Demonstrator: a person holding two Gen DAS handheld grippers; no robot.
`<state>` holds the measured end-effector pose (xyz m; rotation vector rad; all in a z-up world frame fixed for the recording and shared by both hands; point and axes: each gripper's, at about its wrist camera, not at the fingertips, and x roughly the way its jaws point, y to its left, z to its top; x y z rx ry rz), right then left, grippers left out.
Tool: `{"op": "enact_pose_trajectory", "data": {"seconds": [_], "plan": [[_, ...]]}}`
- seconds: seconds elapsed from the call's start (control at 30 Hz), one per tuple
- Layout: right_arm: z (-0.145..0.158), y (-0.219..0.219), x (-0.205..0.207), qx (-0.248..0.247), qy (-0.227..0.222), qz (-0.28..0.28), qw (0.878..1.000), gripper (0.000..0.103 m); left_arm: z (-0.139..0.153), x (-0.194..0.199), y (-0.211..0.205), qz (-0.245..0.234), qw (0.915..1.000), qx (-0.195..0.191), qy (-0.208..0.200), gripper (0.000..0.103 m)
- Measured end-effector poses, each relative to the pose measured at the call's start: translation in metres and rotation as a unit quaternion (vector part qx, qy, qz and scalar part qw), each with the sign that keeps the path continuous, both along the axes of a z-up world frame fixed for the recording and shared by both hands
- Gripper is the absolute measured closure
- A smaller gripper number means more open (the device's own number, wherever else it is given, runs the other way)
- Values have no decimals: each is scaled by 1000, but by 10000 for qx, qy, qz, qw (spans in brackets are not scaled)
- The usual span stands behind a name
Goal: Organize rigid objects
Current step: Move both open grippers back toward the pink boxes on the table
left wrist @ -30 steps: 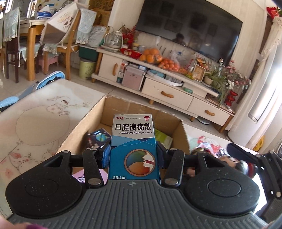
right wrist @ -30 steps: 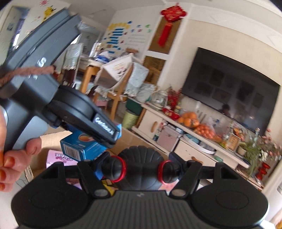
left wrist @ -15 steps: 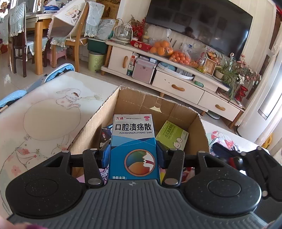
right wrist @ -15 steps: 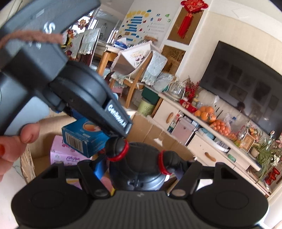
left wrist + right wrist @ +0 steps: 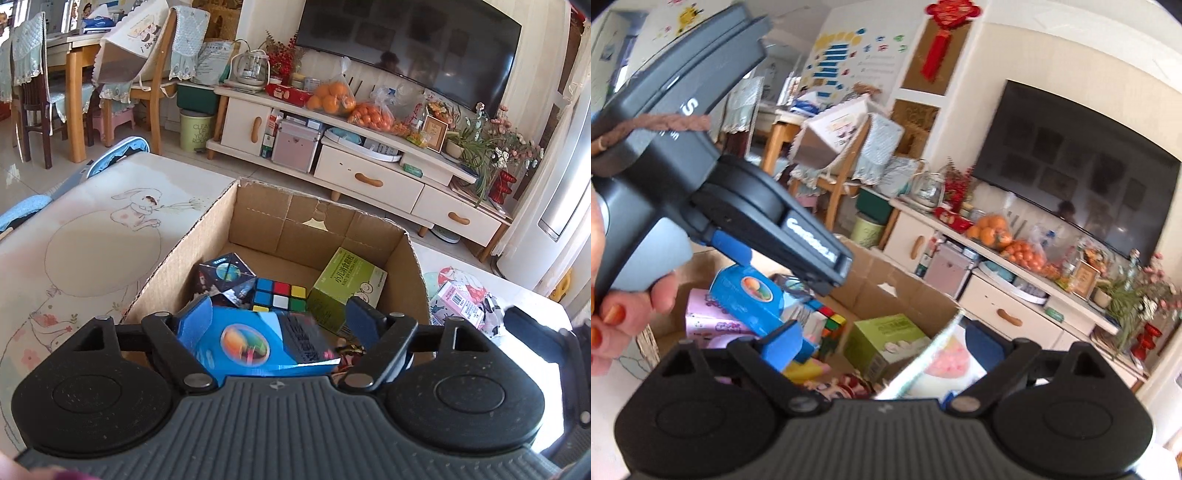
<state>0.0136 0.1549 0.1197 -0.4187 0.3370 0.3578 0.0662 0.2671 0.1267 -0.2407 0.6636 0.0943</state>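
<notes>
1. The left gripper (image 5: 275,317) is hanging over the near end of the cardboard box (image 5: 258,206), its jaws opening wide. The blue medicine box (image 5: 258,341) is tilting, blurred, between the pads, which are no longer pressing on it.
2. Inside the cardboard box a dark cube with an Earth print (image 5: 225,275) is sitting beside a Rubik's cube (image 5: 279,295), with a green medicine box (image 5: 347,288) leaning at the right wall.
3. A pink carton (image 5: 458,304) is lying on the table (image 5: 92,236) right of the cardboard box.
4. The right gripper (image 5: 882,343) is opening too, its jaws spread wide and gripping nothing; a pale patterned edge is showing blurred between them, and I cannot tell what it is.
</notes>
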Motion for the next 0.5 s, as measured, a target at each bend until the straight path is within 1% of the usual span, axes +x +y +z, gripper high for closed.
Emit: {"op": "enact_pose_trajectory", "data": {"seconds": [0.1,0.37,0.5], "plan": [[0,-10,-6,88,-38,-217,9997,8,1,-1,-3,-34,10000,89,-24,2],[-8,-37,-21,358,10,-691,9970,5,0,-1,-5,-191,9997,171,-24,0],[-11,-48,-19,483,68,-858,9951,5,0,0,-7,-310,9992,233,-41,0]]}}
